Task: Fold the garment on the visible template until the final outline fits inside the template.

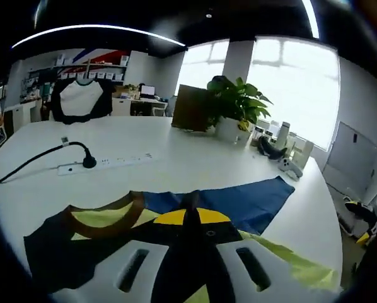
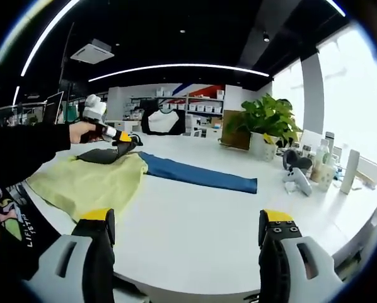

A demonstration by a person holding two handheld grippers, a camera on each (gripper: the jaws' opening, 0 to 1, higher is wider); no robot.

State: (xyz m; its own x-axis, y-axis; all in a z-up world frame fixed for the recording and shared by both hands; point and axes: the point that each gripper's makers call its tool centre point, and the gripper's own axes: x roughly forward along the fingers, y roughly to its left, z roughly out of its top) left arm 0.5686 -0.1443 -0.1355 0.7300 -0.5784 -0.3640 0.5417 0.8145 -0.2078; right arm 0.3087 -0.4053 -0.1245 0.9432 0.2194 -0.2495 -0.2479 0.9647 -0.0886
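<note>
On the white table (image 2: 195, 221) the garment (image 2: 87, 183) lies spread, its blue sleeve (image 2: 198, 177) running lengthwise away from the yellow body toward the plant (image 2: 267, 123). Left gripper (image 2: 122, 144) pinches the dark collar end (image 1: 106, 218); right gripper (image 2: 185, 252) hangs spread, well apart from the sleeve, so the left is nearer.

1. Two white moulded jaws with oval slots are seen on the left gripper (image 1: 191, 218), tipped with yellow pads over black.
2. White-grey jaw bodies, black fingers and yellow tips are shown on the right gripper (image 2: 187, 227).
3. A black sleeve (image 2: 21, 150) is worn.
4. A dark garment with coloured print and lettering (image 2: 12, 227) is worn.
</note>
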